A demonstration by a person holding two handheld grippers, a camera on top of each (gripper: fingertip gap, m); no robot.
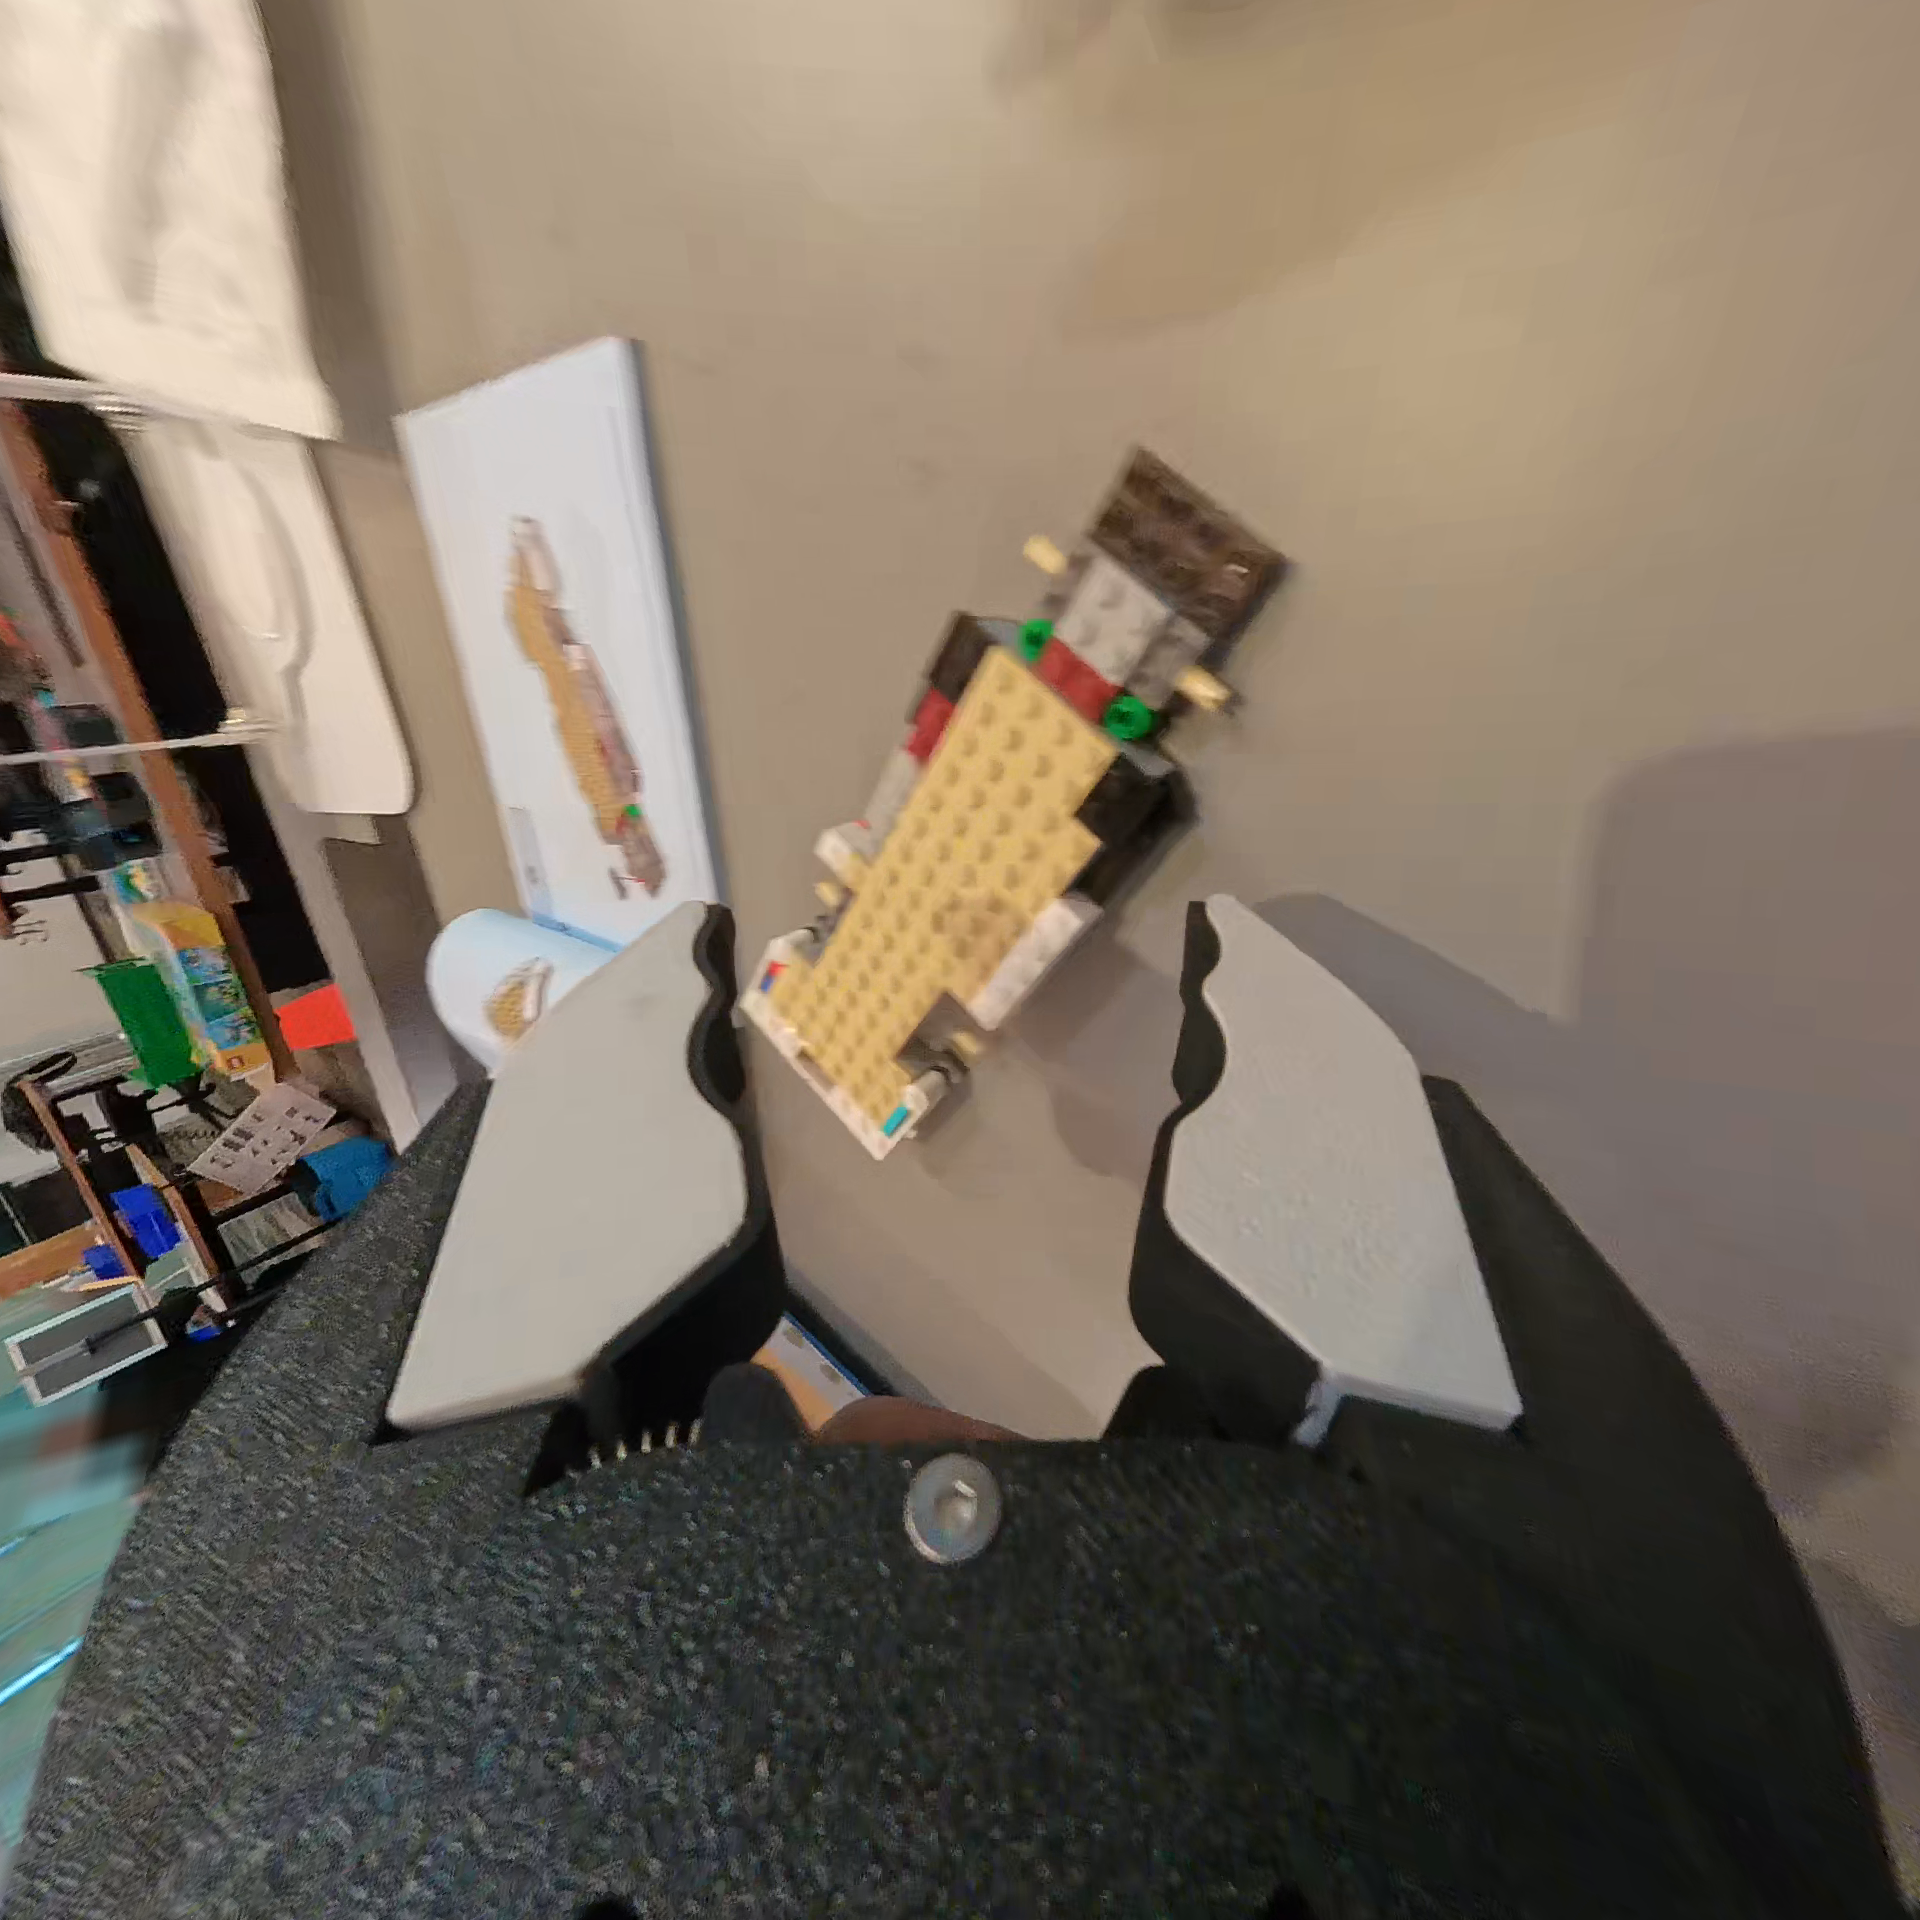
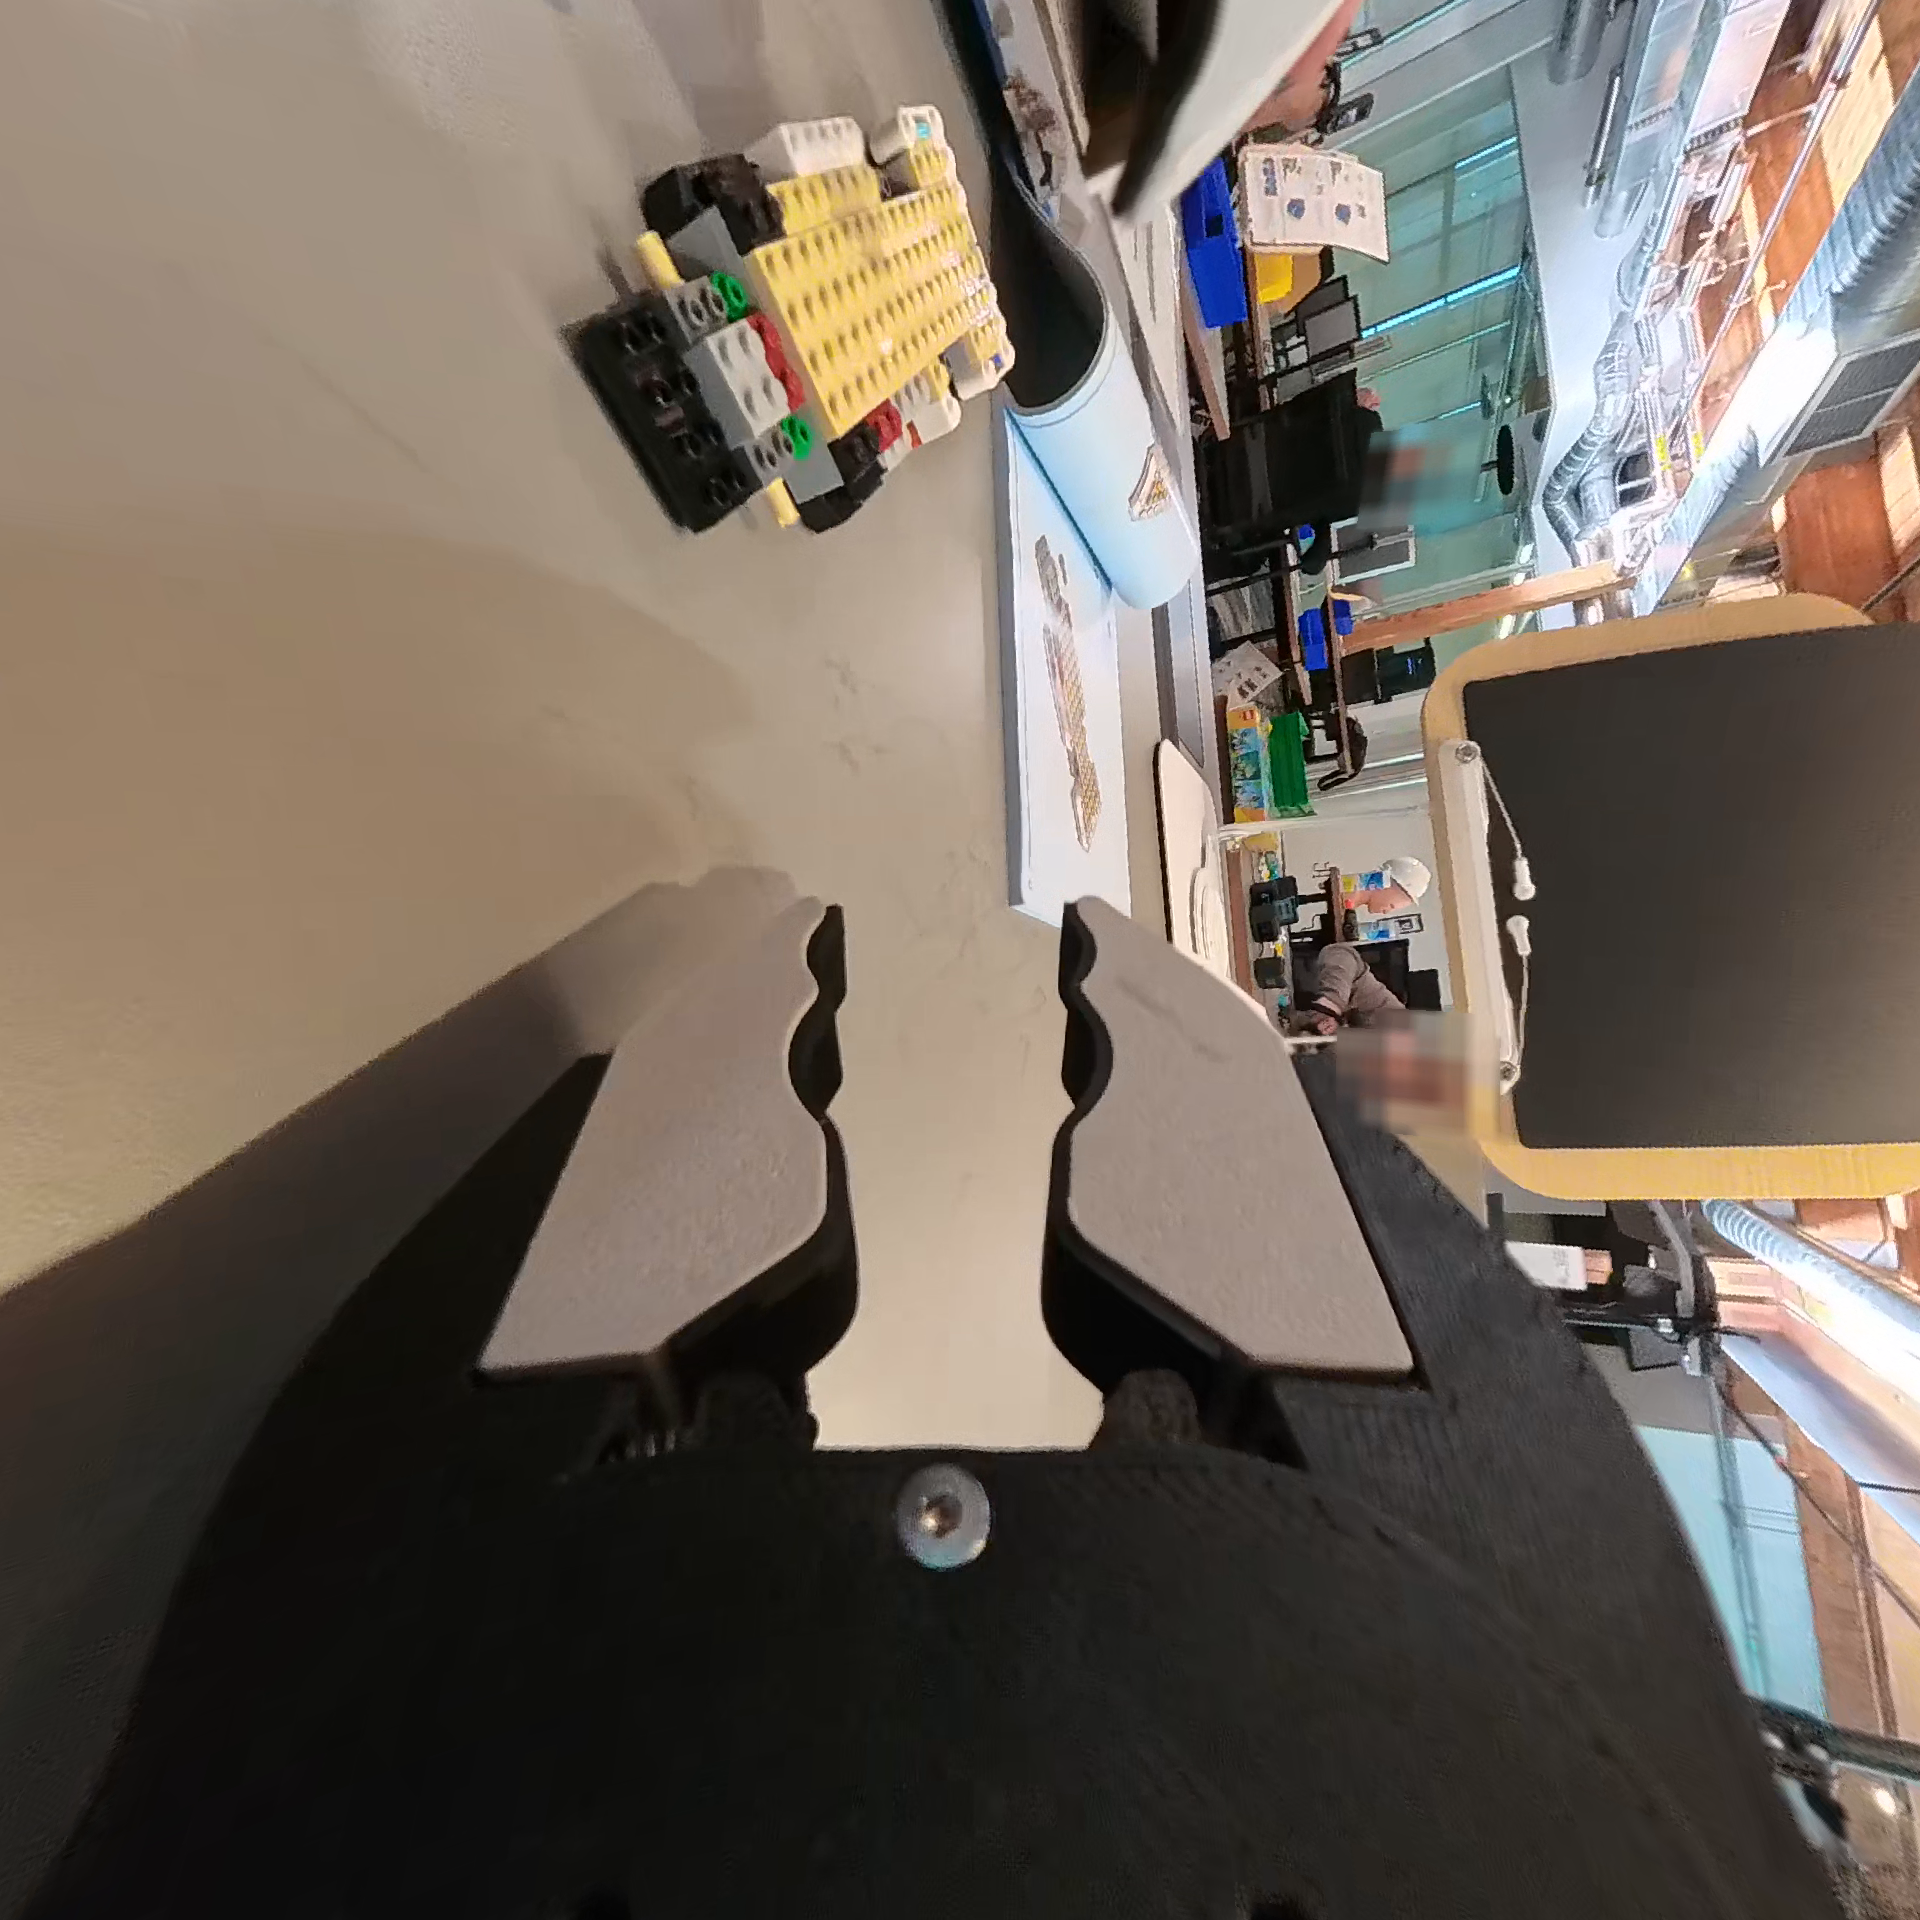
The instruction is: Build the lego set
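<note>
Left gripper [image 1: 961,966]: jaws spread wide with nothing between the pads, poised above a beige tabletop [image 1: 1455,416]. The near end of a brick model [image 1: 966,831] lies in line with the gap between the fingertips, close to the left-hand fingertip; whether that fingertip touches it cannot be told, and the right-hand fingertip stands clear of it. The model is a long assembly topped by a tan studded plate, with white bricks at the near end, black, grey and dark red bricks along the sides, two green round studs, and a dark plate at the far end.

Beside the model, toward the table edge, lies an open instruction booklet [image 1: 571,644] showing a picture of a similar build; one of its pages curls up in a roll [image 1: 499,977]. Past the table edge, shelves and coloured boxes appear, blurred.

Right gripper [image 2: 945,935]: jaws parted, moderately wide, with only bare tabletop [image 2: 312,623] showing between them. The brick model [image 2: 821,312] rests well ahead of these fingertips and to one side, untouched. The booklet [image 2: 1070,727] lies just beyond the fingertips, its curled page [image 2: 1122,488] near the model. A dark board with a pale wooden frame [image 2: 1683,883] stands off the table edge, before a workshop background.
</note>
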